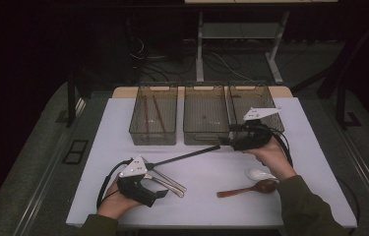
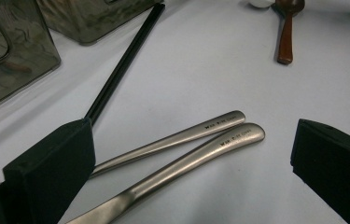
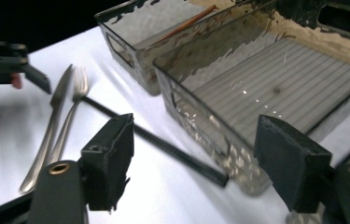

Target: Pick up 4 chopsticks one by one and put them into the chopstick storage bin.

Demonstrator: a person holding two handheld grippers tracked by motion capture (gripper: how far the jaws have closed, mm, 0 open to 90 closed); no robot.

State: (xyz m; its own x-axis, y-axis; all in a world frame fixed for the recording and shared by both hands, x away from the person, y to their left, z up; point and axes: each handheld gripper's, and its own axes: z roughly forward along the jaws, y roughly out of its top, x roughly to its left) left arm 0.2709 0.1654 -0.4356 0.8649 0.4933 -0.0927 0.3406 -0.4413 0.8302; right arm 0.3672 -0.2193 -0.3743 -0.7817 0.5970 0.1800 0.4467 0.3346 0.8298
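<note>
- The white rectangular table (image 1: 206, 196) is bearing three clear plastic bins (image 1: 205, 118) along its twelve o'clock edge; the left one is already holding thin brown sticks (image 1: 158, 114) (sorting looks barely begun).
- The long black chopstick (image 1: 184, 156) is lying mid-table, its far end just before the middle bin.
- Two steel handles, a knife and fork (image 1: 169, 183), are lying at seven o'clock.
- A brown wooden spoon (image 1: 251, 189) and a white ceramic spoon (image 1: 260, 173) are waiting at five o'clock.
- The right gripper (image 3: 196, 163) is hanging wide open and empty over the chopstick's end.
- The left gripper (image 2: 191, 154) is standing wide open, straddling the steel handles without gripping them.
</note>
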